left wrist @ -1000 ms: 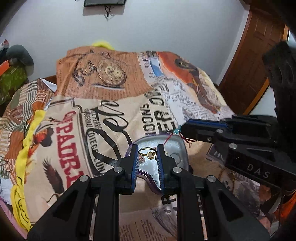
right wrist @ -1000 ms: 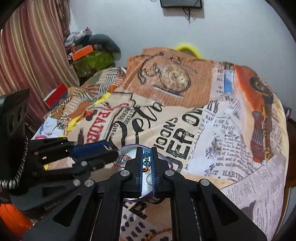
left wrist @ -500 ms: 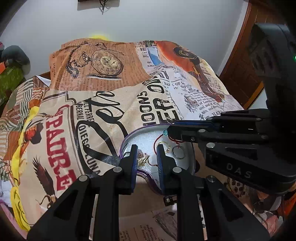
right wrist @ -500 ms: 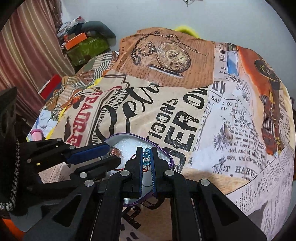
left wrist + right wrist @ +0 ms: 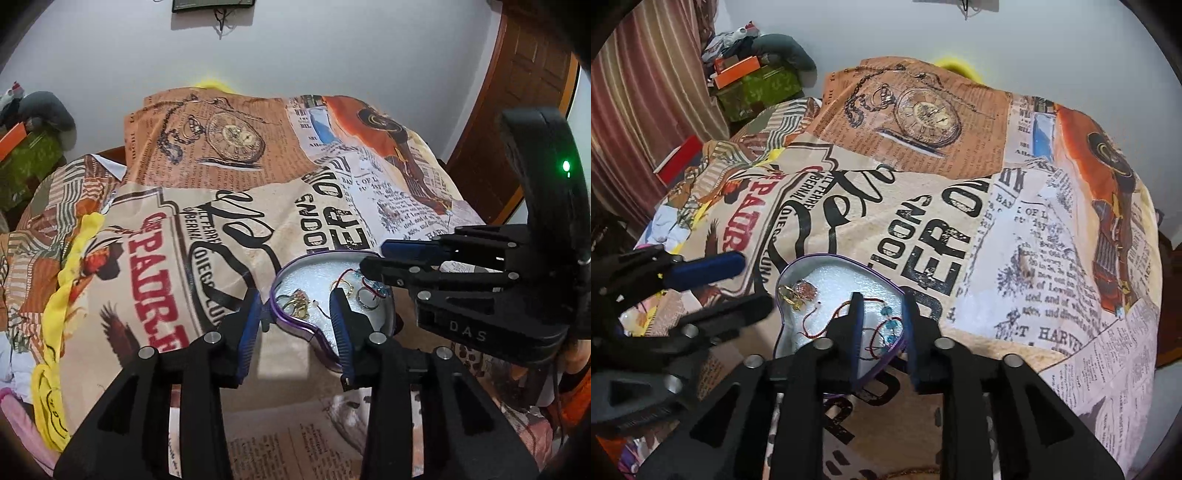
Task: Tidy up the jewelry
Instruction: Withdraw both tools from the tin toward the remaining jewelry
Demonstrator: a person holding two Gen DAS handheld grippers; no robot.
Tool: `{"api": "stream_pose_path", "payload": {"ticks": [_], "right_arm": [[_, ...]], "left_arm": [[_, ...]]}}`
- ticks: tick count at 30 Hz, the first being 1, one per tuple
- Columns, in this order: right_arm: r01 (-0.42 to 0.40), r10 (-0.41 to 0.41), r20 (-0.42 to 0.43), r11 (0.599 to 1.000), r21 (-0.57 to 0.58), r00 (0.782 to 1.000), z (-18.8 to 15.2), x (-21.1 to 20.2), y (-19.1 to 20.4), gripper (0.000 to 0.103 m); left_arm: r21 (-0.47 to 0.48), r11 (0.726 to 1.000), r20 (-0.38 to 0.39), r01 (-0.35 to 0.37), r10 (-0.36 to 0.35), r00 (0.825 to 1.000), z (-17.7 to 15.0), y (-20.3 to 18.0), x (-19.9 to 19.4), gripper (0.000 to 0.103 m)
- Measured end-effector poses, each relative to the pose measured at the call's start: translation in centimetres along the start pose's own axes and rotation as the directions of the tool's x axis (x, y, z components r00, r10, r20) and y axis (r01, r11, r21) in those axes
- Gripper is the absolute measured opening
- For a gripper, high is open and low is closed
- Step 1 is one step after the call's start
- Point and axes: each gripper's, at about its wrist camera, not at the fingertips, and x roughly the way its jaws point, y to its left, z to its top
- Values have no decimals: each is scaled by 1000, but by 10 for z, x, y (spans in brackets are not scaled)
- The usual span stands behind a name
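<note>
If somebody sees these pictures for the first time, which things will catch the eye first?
First, the heart-shaped tray with a purple rim, lying on the printed bedspread close in front of both tools. On its white lining lie gold pieces at one side and a red cord with blue beads at the other. The left tool and right tool hang over it, jaws apart, gripping nothing.

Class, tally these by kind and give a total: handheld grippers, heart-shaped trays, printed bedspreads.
Handheld grippers: 2 (left gripper, right gripper)
Heart-shaped tray: 1
Printed bedspread: 1
Total: 4
</note>
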Motion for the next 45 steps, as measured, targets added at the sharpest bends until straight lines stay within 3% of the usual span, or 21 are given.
{"api": "stream_pose_path", "payload": {"ticks": [5, 16, 28, 34, 45], "right_arm": [[29, -29, 22, 1000, -6, 999, -4, -11, 1, 39], [34, -34, 81, 999, -10, 996, -13, -53, 4, 39], [29, -34, 143, 999, 39, 989, -45, -106, -12, 40], [36, -45, 107, 996, 83, 993, -69, -103, -29, 40], [21, -19, -30, 996, 81, 999, -106, -56, -40, 40]], "left_arm": [[-12, 1000, 17, -12, 13, 1000, -1, 4, -12, 41], [-9, 1000, 45, -13, 13, 999, -5, -3, -44, 42], [53, 999, 53, 12, -15, 998, -17, -36, -71, 47], [85, 996, -2, 36, -36, 999, -33, -55, -60, 48], [89, 995, -91, 47, -39, 995, -59, -67, -29, 48]]}}
